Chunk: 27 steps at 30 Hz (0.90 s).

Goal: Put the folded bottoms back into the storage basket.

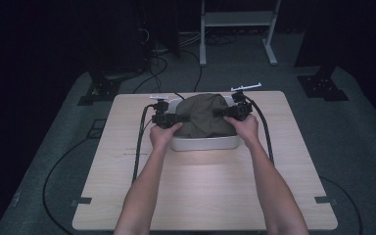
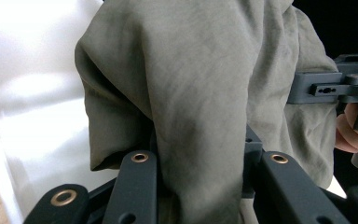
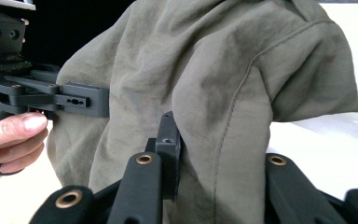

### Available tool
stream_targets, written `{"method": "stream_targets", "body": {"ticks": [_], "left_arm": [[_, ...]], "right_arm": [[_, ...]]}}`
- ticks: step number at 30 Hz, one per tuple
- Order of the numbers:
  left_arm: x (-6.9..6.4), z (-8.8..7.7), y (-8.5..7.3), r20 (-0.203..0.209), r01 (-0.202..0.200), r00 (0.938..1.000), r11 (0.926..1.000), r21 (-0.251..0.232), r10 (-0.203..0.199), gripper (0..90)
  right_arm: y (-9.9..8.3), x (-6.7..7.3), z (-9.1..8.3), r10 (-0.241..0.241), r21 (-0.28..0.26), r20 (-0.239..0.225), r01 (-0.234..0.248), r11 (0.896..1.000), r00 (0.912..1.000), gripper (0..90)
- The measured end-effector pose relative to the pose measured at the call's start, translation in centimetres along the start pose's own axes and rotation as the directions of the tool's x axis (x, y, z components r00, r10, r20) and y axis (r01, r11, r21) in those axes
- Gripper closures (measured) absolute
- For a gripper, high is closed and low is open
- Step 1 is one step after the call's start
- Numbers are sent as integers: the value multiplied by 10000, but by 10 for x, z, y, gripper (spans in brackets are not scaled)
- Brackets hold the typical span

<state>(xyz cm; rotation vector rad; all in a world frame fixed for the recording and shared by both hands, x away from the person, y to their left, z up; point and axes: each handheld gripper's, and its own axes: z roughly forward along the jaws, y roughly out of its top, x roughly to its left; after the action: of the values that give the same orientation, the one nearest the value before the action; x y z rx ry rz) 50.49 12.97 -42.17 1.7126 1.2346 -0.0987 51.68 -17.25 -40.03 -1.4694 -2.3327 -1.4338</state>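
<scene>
No readable text, labels, brands or numbers anywhere I look: not on cloth (image 1: 204, 115), tub (image 1: 205, 143), tabletop (image 1: 205, 191).

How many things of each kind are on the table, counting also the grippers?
Olive cloth: 1
White tub: 1
Black grippers: 2, the left gripper and the right gripper
Total: 4

Dark room, grey carpet (image 1: 362, 147)
</scene>
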Motion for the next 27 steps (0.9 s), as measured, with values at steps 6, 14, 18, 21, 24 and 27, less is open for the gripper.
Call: {"method": "stream_targets", "body": {"ticks": [6,14,18,21,24,27], "left_arm": [[-1,1,-1,-225,-24,9997,9999,127,27,676],[0,2,-1,-337,12,9994,9998,211,-5,674],[0,1,0,-430,-2,9991,9998,181,10,665],[0,0,0,-626,-56,9980,9997,254,72,660],[0,1,-1,-986,-147,9950,9993,352,181,653],[-1,0,0,-1212,-253,9922,9992,301,287,603]], "right_arm": [[-1,0,2,10,200,26,-10,9998,10000,699],[-3,0,4,-27,306,74,24,9995,10000,693],[-2,1,5,-68,395,124,63,9992,9999,676],[-2,2,5,-182,477,252,169,9987,9995,646],[-2,3,3,-412,478,530,387,9981,9977,621],[-2,3,2,-499,537,678,463,9975,9964,605]]}}
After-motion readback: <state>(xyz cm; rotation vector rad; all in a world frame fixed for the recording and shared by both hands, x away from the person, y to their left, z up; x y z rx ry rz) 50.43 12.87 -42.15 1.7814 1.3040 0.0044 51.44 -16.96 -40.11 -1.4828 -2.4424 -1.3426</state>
